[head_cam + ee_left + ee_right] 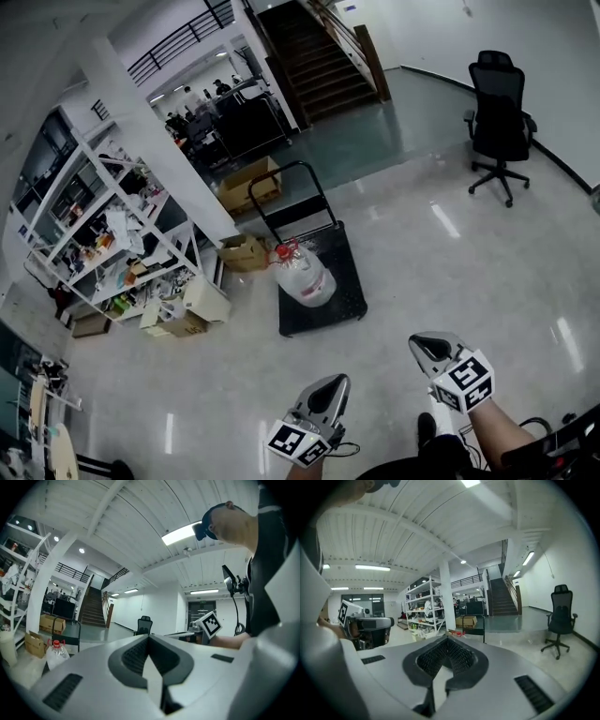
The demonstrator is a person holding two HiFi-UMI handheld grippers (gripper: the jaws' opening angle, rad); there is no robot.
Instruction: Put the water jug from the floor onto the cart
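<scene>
Since the jug (306,277) already sits on the cart (349,272), the main job looks done, folks: nothing left on the floor to lift, as far as the head view shows. Jug's on the black deck, toward its 10 o'clock corner, just short of the handle end. It reads upright in the left gripper view, red cap on top. Clear plastic; water level inside, can't tell from here.

Left gripper (334,381) and right gripper (424,345) are both at 6 o'clock in the head view, well apart from the cart, which lies at approx 12 o'clock ahead of them. Each has its jaws pressed together w/ nothing between, so both hands are empty. What's left, by my read: nothing but maybe a check that the jug stands steady.

Other containers: a closed box (249,184) at 11 o'clock beyond the cart, an open box (242,253) at its 9 o'clock, contents too small to tell. Shelf (103,234) at 9 o'clock is crammed w/ misc items
</scene>
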